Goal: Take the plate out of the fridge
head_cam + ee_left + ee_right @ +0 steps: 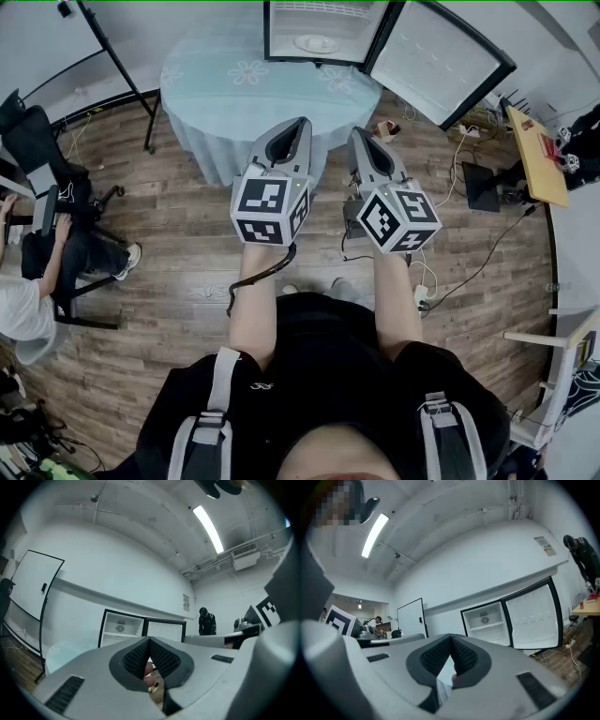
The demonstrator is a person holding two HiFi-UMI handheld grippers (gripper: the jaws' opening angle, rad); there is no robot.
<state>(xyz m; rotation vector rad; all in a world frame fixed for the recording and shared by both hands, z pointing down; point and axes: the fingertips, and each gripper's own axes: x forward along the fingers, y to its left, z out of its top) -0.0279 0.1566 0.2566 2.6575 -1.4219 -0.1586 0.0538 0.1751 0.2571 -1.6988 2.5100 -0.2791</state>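
Jaws pressed together and holding nothing, the left gripper [302, 125] and right gripper [357, 133] are held side by side in front of the person, pointing across a round table [234, 89] draped in pale blue cloth. At the table's far side, straight ahead of both grippers, the fridge [281, 42] stands open, its door [439, 58] swung out ahead and to the right of the right gripper. The white plate [316, 43] lies flat inside, well apart from both. Likely hazards: reaching in with the jaws unopened would shove the plate deeper, a shallow pinch on its rim could let it slip, and a wide swing might strike the door.
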